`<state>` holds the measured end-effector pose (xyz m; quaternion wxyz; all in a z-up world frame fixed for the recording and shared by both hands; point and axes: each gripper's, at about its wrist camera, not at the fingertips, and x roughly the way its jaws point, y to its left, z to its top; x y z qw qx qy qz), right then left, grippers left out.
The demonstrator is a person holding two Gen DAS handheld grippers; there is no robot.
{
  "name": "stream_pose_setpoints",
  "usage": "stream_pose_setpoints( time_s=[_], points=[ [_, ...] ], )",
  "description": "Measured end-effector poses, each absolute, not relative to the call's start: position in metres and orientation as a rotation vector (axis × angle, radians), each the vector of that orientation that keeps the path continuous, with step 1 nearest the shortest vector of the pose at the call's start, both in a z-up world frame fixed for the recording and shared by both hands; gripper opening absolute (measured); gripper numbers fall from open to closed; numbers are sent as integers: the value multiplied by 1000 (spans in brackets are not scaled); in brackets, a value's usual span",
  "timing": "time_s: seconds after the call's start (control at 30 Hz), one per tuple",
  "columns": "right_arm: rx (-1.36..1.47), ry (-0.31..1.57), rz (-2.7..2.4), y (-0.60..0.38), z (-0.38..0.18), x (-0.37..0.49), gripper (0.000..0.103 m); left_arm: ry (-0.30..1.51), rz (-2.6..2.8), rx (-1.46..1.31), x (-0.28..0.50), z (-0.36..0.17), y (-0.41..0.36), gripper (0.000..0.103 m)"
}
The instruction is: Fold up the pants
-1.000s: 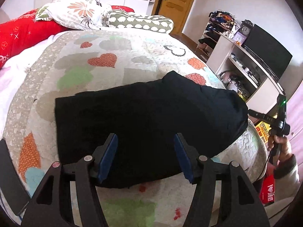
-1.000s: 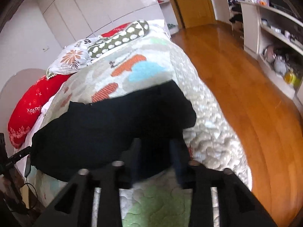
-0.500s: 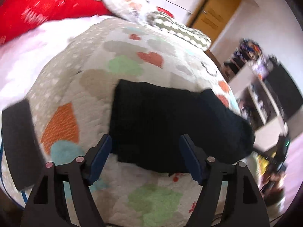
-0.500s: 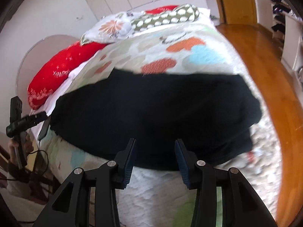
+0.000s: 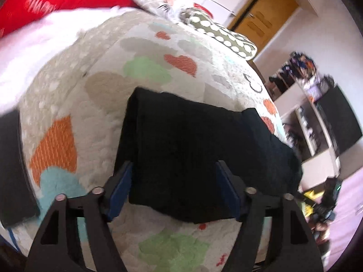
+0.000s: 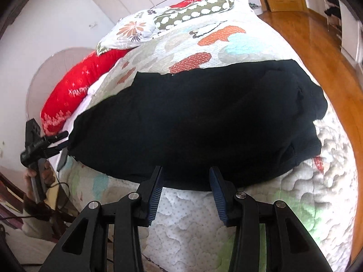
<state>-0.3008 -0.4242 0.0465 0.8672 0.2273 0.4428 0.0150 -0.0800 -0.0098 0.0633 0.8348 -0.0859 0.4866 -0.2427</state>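
Quilted with hearts, the bed [image 6: 283, 206] carries the black pants [image 6: 199, 122], folded across its near end. Soft, limp cloth, probably light; best pinched at a near edge. Left claw [image 5: 173, 189] gapes wide over the left end, empty; right claw [image 6: 186, 195] hovers parted, empty.

**What the views leave unclear**

The left wrist view is motion-blurred: the shelf clutter [image 5: 301, 65] beyond the bed's far corner cannot be identified. A dark flat object [image 5: 13, 165] at the bed's left edge is cut off by the frame. The black pants [image 6: 199, 122] hide their folds in uniform darkness.
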Motion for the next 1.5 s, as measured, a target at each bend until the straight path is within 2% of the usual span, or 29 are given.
stream_pose_setpoints(
  time_s=[0.03,0.07,0.1,0.4,0.47,0.5,0.6,0.73,0.87,0.9,0.97,1.0,1.07,1.1,1.13,1.17,1.2,1.27,1.33,1.5],
  points=[
    [498,921,29,-427,46,-303,42,1023,-518,-142,-80,66,-15,43],
    [511,918,26,-429,45,-304,42,1024,-527,-126,-78,68,-18,19],
    [518,917,24,-430,45,-305,42,1031,-540,-127,-76,68,-20,9],
    [657,862,16,-442,36,-306,40,1020,-553,-78,-67,70,-28,3],
    [692,807,2,-447,32,-304,21,1014,-552,-80,-65,72,-27,2],
    [694,789,-5,-448,31,-303,2,1014,-553,-81,-64,73,-26,2],
    [696,741,16,-444,42,-305,2,1001,-548,-93,-59,80,-16,1],
    [625,723,73,-425,70,-310,2,987,-536,-120,-55,84,1,1],
    [604,788,40,-420,53,-305,2,1027,-520,-100,-57,67,-1,1],
    [593,822,-18,-423,43,-303,8,1027,-523,-100,-59,67,-1,1],
    [641,849,-55,-433,31,-305,9,1016,-525,-100,-63,72,1,2],
    [685,845,-37,-437,30,-307,13,1007,-525,-97,-65,76,1,2],
    [674,859,-12,-437,42,-309,31,978,-509,-72,-70,88,3,3],
    [639,869,-3,-434,49,-310,40,964,-506,-65,-73,94,3,7],
    [589,881,30,-427,61,-311,40,947,-510,-68,-75,100,3,10],
    [557,883,64,-421,69,-312,40,937,-516,-70,-78,104,1,21],
    [517,875,115,-412,80,-311,40,928,-524,-71,-81,108,-1,36],
    [474,848,171,-401,94,-307,44,909,-557,-67,-86,113,-11,53],
    [411,799,186,-388,103,-291,57,904,-586,-59,-90,113,-24,53],
    [253,762,119,-371,99,-215,59,941,-545,6,-85,90,-51,53]
  ],
)
